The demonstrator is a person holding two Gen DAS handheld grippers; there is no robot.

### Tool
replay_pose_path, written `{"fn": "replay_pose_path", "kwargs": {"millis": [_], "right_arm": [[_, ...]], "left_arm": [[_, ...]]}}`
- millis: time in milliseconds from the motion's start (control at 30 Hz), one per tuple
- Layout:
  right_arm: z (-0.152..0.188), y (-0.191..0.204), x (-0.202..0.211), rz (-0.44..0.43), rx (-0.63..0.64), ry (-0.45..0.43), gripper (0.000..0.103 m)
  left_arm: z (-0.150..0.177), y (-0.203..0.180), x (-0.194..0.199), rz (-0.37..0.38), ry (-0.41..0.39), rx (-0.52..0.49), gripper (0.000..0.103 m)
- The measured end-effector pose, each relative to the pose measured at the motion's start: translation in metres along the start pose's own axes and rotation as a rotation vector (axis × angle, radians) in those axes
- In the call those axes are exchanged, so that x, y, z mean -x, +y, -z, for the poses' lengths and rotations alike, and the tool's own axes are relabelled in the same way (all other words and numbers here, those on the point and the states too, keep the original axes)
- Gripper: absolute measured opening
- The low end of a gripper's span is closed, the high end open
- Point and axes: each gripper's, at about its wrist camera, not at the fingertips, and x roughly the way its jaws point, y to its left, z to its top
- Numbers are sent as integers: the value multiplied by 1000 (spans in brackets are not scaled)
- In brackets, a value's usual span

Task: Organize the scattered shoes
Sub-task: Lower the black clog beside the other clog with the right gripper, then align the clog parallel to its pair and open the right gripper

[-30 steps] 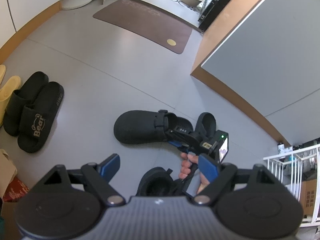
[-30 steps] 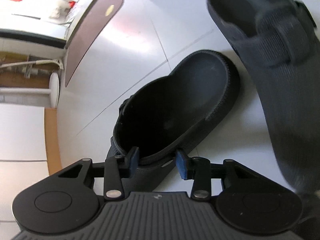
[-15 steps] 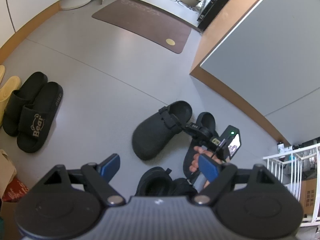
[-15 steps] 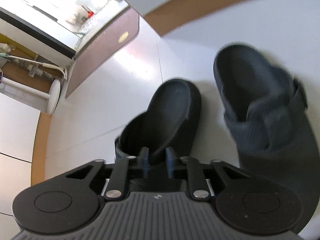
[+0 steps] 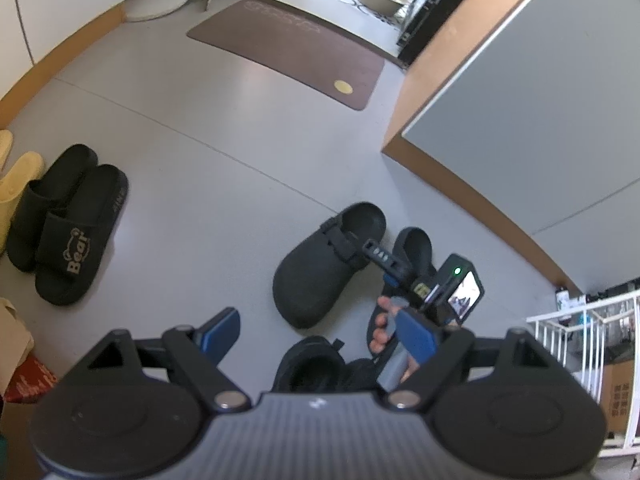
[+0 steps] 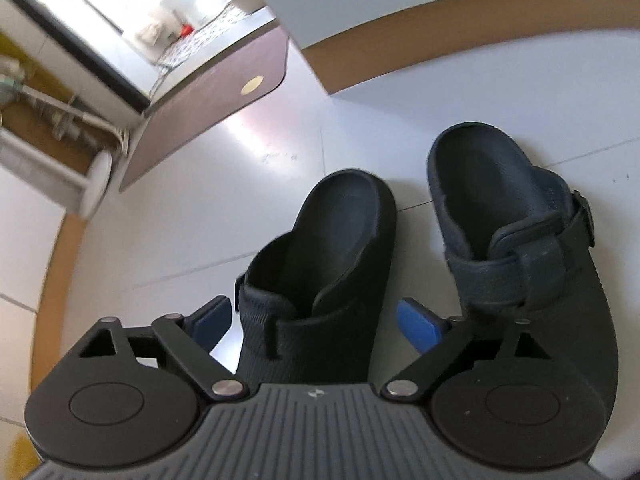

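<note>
right claw: my right gripper (image 6: pixel 314 322) has just been spreading its blue pads; they now stand wide apart, either side of the strap of the black rubber clog with a buckled strap (image 6: pixel 320 276), touching neither side. nothing held.
left claw: my left gripper (image 5: pixel 316 330) hangs wide apart and empty over a dark shoe (image 5: pixel 310 370) right beneath it, only partly seen.
task's thing: the clog sits on the pale grey tile floor (image 5: pixel 208 184), just beside its twin, the second black clog (image 6: pixel 516 248), heels toward the wall.
risk, snag: my pads straddle the strap; lifting off crooked could catch it and drag the clog out of line.
risk, nudge: the twin lies close by my right pad; a sideways swing could knock it askew.
risk, pair: toes look slightly splayed in the left view, so the pair may read untidy.
count, clogs: two.
count, black slides with bear print (image 5: pixel 68 224): two, paired, well apart to the left.
count, pale yellow slippers (image 5: pixel 16 184): two at the edge, partly cut off.
count, brown doormat (image 5: pixel 292 52): one.
</note>
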Motion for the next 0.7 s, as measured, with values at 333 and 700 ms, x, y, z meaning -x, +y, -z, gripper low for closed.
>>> {"fn": "replay_pose_path", "kwargs": {"millis": [333,700], "right_arm": [[19,13,-24,26,123,100,71],[15,10,-9,39,233,84,59]], "left_arm": [[-3,5,2,-3,-9,16,87],[-2,5,0,-13,-6,10,87]]}}
